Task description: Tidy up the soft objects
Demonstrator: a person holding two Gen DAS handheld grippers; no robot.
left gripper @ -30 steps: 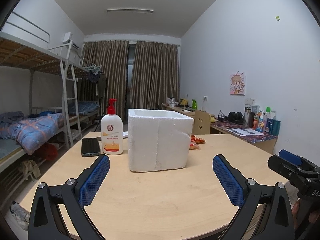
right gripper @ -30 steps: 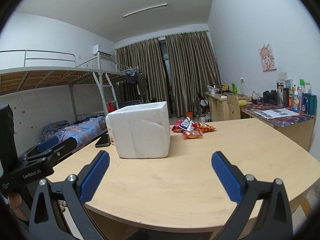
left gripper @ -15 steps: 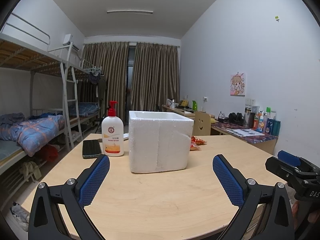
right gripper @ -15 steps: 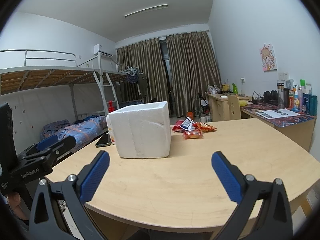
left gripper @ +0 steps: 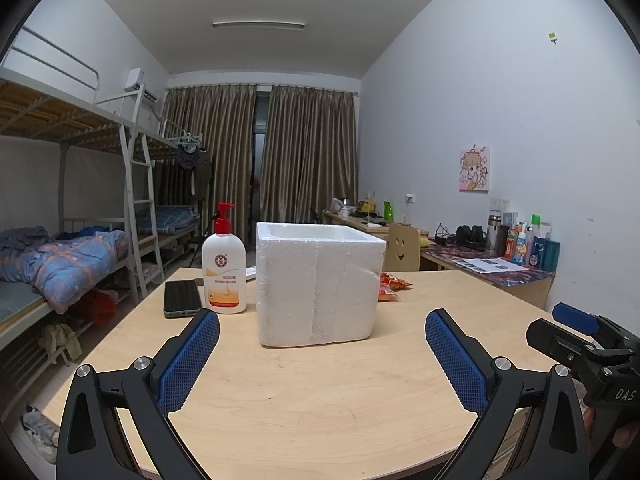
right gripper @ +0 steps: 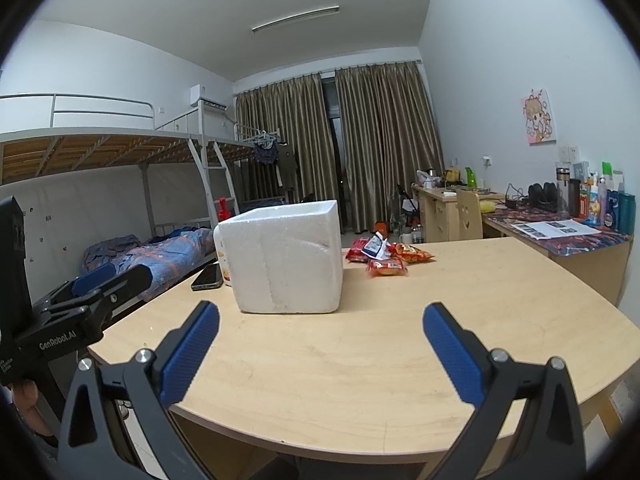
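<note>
A white foam box [left gripper: 318,284] stands open-topped on the round wooden table [left gripper: 320,392]; it also shows in the right wrist view [right gripper: 286,258]. Several red and orange snack packets [right gripper: 386,256] lie behind and right of the box, partly hidden by it in the left wrist view [left gripper: 390,286]. My left gripper [left gripper: 322,354] is open and empty, above the table in front of the box. My right gripper [right gripper: 320,350] is open and empty, near the table's front edge, right of the left one.
A white pump bottle with a red top [left gripper: 223,268] and a dark phone [left gripper: 182,298] sit left of the box. A bunk bed [left gripper: 60,240] stands at the left, desks with bottles [left gripper: 516,256] at the right.
Both grippers have shifted only slightly; the left view has tilted up a little. Nothing on the table has moved.
</note>
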